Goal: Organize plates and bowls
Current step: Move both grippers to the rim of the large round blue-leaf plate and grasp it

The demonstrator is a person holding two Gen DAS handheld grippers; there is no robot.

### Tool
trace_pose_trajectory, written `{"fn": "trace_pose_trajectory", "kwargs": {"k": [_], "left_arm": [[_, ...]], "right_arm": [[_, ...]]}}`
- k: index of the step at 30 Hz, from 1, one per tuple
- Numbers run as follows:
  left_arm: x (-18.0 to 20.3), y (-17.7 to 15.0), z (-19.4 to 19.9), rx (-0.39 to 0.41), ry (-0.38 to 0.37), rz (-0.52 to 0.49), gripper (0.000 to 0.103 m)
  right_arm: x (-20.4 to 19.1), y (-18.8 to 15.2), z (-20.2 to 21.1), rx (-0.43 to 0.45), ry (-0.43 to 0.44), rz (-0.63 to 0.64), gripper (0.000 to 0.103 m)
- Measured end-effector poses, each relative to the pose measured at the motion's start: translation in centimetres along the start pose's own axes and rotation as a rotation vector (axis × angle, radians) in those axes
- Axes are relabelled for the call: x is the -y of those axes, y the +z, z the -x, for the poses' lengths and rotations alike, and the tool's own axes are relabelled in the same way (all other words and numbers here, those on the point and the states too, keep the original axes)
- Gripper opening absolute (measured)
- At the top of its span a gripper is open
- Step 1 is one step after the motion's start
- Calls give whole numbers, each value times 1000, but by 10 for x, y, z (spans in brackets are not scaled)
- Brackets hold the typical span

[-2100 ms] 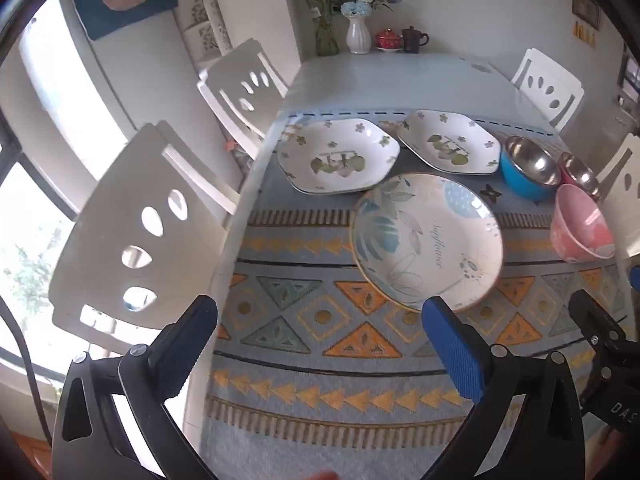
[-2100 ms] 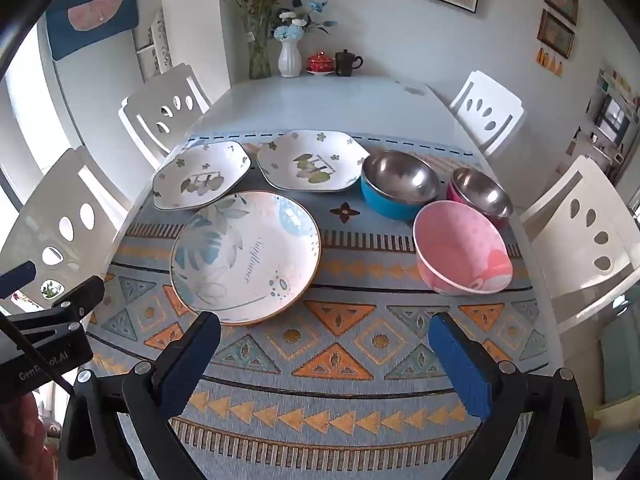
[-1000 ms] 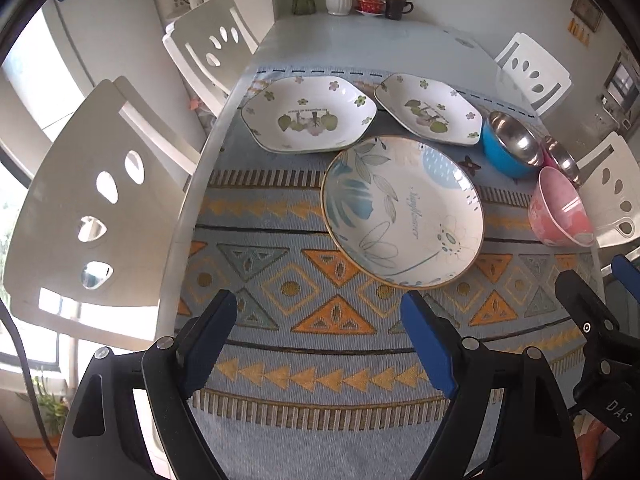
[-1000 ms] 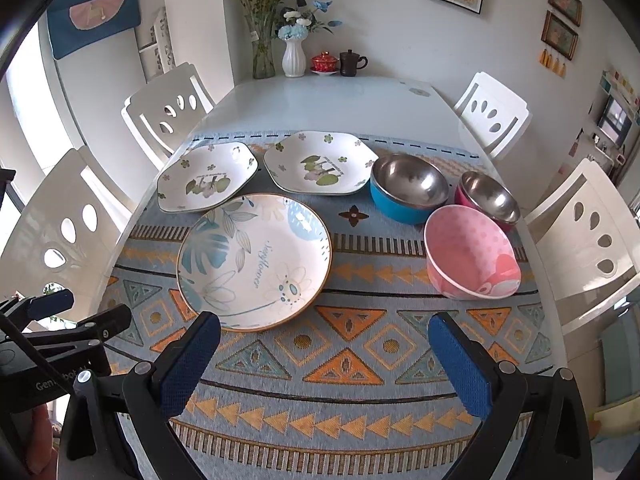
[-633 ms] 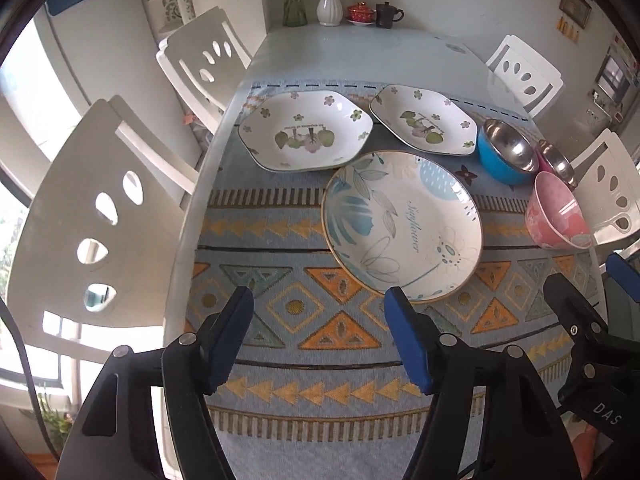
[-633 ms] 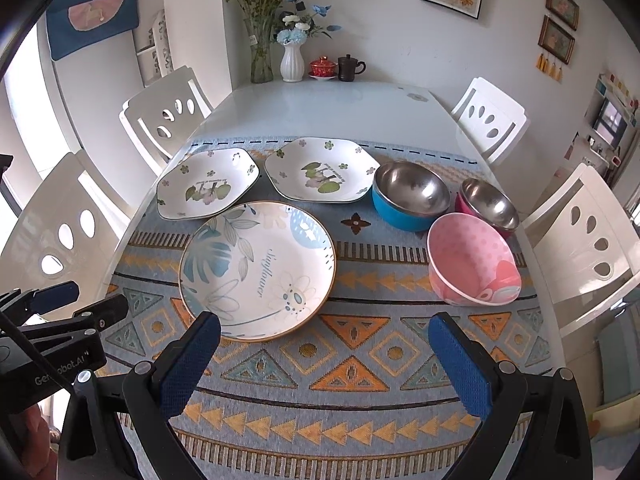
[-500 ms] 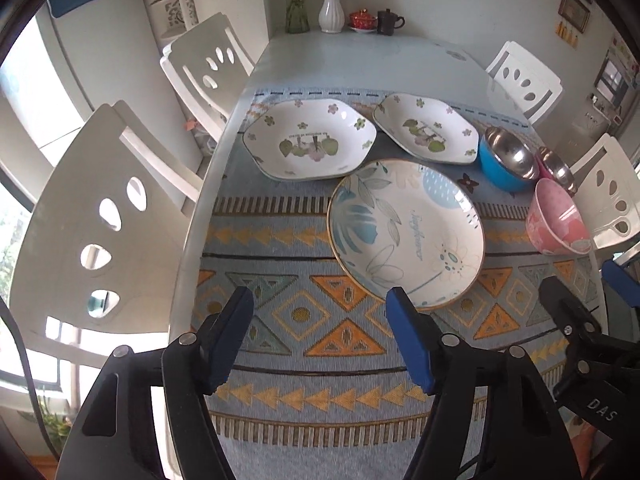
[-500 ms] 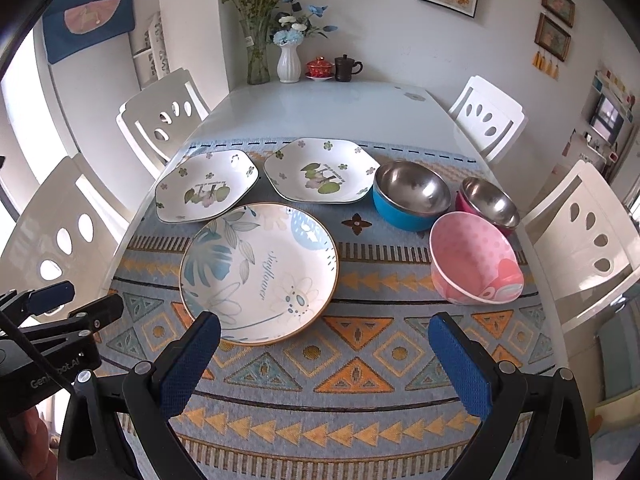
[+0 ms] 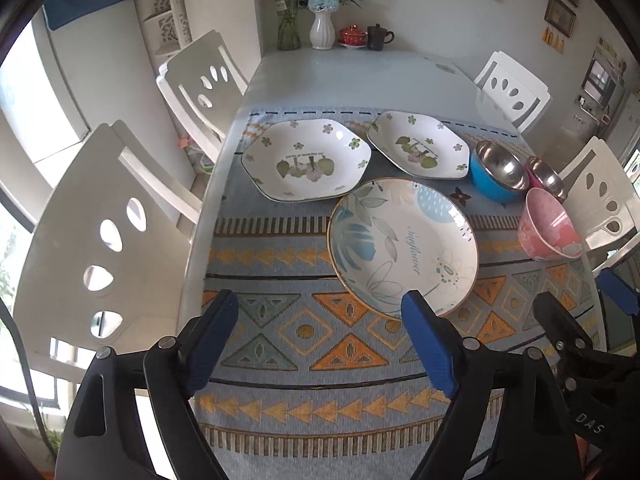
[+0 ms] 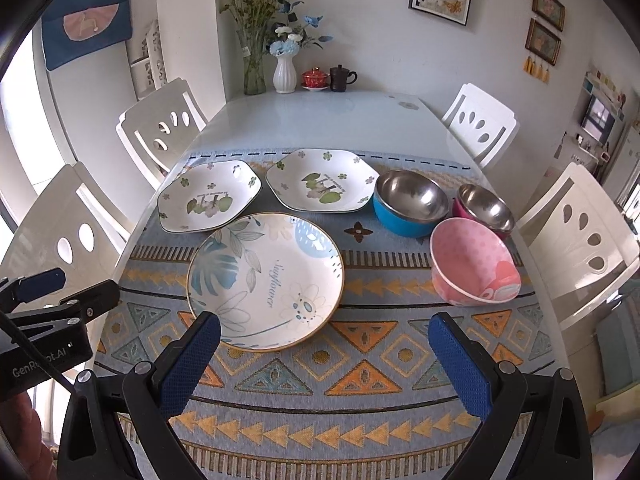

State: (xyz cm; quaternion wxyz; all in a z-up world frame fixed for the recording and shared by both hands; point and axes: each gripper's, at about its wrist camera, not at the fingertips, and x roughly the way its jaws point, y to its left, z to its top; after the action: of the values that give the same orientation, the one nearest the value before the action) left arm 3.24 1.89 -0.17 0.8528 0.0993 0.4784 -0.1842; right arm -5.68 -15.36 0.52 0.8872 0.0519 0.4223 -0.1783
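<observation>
**Left fingers narrowed; both grippers empty over mat**

Since 2.1 s ago my left gripper fingers have drawn closer but remain apart, empty. Right gripper fingers wide apart, empty. Round leaf plate mid-frame on patterned mat; pink bowl to its right, two hexagonal plates above.

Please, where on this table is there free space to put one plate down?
The far half of the table, between the cloth's dashed edge and the vase, is bare. The near cloth in front of the round plate is free too. The plates and bowls in the middle stand crowded, some touching.
</observation>
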Motion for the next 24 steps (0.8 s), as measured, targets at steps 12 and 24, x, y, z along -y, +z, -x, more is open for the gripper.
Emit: {"fn": "trace_pose_trajectory", "kwargs": {"k": [12, 24], "left_arm": [[8, 22, 8, 59, 34, 23, 82], [22, 57, 29, 248, 109, 56, 84]], "right_arm": [[22, 20, -13, 0, 14, -22, 103], [35, 60, -7, 59, -26, -1, 103]]}}
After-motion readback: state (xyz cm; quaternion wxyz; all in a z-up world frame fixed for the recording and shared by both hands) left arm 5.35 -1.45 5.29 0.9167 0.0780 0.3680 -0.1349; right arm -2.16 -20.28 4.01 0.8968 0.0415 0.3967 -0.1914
